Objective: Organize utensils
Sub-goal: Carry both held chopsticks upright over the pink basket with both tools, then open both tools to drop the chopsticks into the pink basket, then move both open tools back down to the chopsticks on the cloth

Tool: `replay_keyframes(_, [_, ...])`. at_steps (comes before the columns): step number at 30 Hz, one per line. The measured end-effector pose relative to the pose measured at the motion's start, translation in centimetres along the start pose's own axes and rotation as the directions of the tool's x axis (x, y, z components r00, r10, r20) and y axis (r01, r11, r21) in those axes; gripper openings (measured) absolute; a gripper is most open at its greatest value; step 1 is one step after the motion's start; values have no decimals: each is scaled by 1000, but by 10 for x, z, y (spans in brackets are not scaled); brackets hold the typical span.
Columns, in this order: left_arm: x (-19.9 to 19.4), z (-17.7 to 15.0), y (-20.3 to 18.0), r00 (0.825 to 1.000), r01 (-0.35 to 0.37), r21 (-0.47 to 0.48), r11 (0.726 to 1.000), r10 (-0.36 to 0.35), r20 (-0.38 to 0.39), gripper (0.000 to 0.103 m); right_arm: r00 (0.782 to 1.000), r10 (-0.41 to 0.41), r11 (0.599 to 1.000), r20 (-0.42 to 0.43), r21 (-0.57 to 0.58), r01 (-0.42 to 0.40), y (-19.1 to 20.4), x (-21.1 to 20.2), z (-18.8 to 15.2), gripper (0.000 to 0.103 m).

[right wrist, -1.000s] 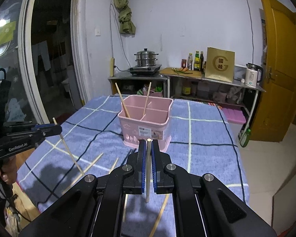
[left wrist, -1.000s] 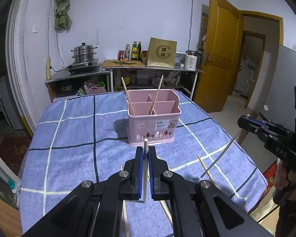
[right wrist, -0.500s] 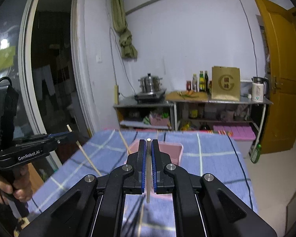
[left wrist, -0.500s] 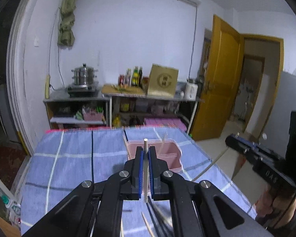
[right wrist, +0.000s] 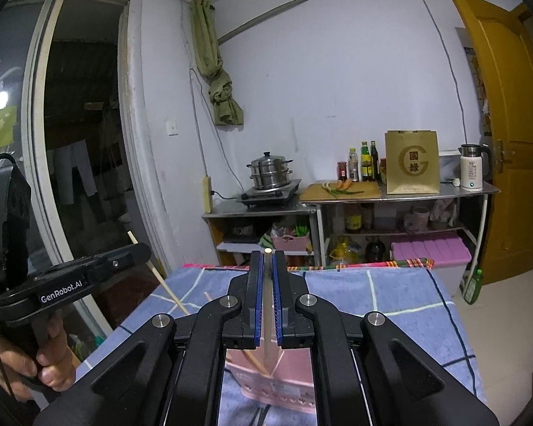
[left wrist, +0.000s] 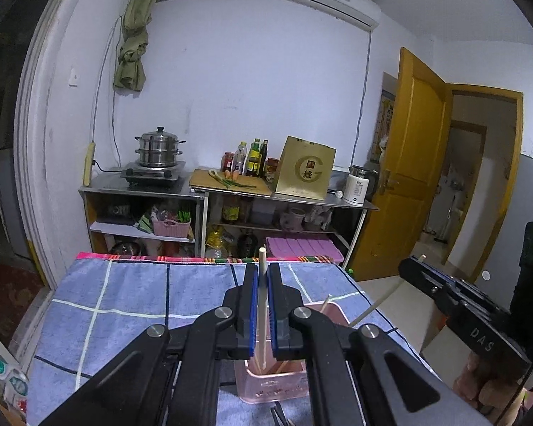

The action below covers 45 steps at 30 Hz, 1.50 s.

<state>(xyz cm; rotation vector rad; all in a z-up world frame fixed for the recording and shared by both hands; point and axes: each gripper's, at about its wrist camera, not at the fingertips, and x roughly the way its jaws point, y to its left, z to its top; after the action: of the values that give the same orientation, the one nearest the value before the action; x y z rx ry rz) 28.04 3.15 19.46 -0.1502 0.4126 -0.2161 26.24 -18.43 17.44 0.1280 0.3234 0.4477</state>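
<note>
surface (left wrist: 131, 305) with blue checked cloth runs ahead of and under both tools, its far edge ahead of the tips

shelving unit (left wrist: 231, 209) against the wall well beyond the tools: steamer pot (left wrist: 158, 147) on a burner, cutting board (left wrist: 231, 183) with carrot and greens, bottles, gold paper bag (left wrist: 305, 168), white kettle (left wrist: 357, 186). yellow door (left wrist: 405, 163) off to the right of the left tool

pink utensil holder (left wrist: 323, 316) sits on the surface directly below both tools, mostly hidden behind the fingers; at least one chopstick leans inside it, visible just right of the left tool

left tool (left wrist: 261, 305): jaws narrow, clamped on a chopstick (left wrist: 262, 273) held roughly upright, top end poking above the fingertips, lower end hanging over the holder's opening. can't tell if the lower end touches anything inside

right tool (right wrist: 266, 298): jaws narrow, gripping its own chopstick (right wrist: 267, 305) the same way, tip level with the fingertips, lower end down at the holder (right wrist: 287, 372)

each tool shows in the other's view: right tool (left wrist: 455, 305) off to the right of the left one, its stick angled down toward the holder; left tool (right wrist: 71, 284) off to the left of the right one, stick slanting down toward the surface edge. the two are apart, not touching
</note>
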Motion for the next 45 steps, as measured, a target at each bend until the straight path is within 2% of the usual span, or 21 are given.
replay_keyframes(10, [45, -28, 10, 996, 5, -17, 1000, -7, -88, 5, 994, 12, 1000, -105, 20, -10, -12, 41, -31, 5])
replay_keyframes(16, [55, -40, 14, 993, -13, -20, 1000, 11, -120, 5, 989, 18, 1000, -145, 26, -14, -17, 48, -39, 5])
replay_keyframes(19, [57, -41, 13, 991, -24, -16, 1000, 22, -130, 5, 989, 16, 1000, -149, 25, -13, -16, 47, -39, 11])
replay_keyframes(22, [51, -40, 12, 992, -30, -9, 1000, 29, -123, 10, 989, 18, 1000, -144, 26, -14, -16, 43, -38, 13])
replay_keyframes(24, [46, -38, 11, 993, -31, -11, 999, 30, -114, 21, 991, 17, 1000, -132, 26, -13, -17, 37, -35, 14])
replay_keyframes(25, [41, -38, 11, 994, -28, -15, 999, 27, -107, 22, 992, 17, 1000, -127, 27, -14, -17, 34, -33, 15])
replay_keyframes(27, [34, -37, 10, 995, -25, -16, 1000, 23, -96, 23, 993, 21, 1000, -114, 24, -18, -17, 24, -32, 19])
replay_keyframes(36, [-18, -61, 5, 997, -25, -11, 1000, 25, -68, 24, 997, 29, 1000, -68, 2, -29, -15, -32, -43, 19])
replay_keyframes(45, [-38, -121, -4, 987, -15, 1, 1000, 15, -157, 25, 983, 31, 998, -183, -49, -40, -7, -51, -89, 19])
